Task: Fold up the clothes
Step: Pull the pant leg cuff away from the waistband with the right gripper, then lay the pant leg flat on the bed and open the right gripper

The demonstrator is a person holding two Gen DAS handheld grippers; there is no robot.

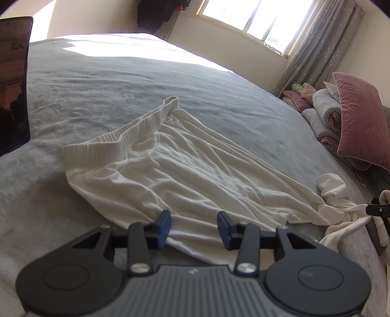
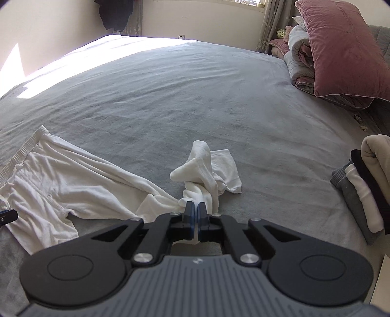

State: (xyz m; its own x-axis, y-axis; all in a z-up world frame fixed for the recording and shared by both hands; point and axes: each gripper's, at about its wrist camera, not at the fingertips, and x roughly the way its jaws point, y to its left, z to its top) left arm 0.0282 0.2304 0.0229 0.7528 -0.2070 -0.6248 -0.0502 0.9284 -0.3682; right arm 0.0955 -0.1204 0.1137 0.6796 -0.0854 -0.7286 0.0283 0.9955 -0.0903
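A pair of white long pants (image 1: 185, 170) lies spread and wrinkled on the grey bed (image 1: 121, 80), ribbed waistband (image 1: 126, 131) at the far left. My left gripper (image 1: 193, 225) is open and empty, hovering just over the near edge of the pants. In the right wrist view the pants (image 2: 61, 185) reach in from the left, with the leg ends bunched up (image 2: 204, 170). My right gripper (image 2: 195, 209) is shut on the bunched white leg fabric. It also shows at the right edge of the left wrist view (image 1: 379, 209).
A pink pillow (image 2: 341, 48) and a rolled quilt (image 2: 299, 63) lie at the bed's far right. A stack of folded clothes (image 2: 365, 190) sits at the right edge. A dark screen (image 1: 14, 80) stands at the left. A window (image 1: 253, 17) lights the far side.
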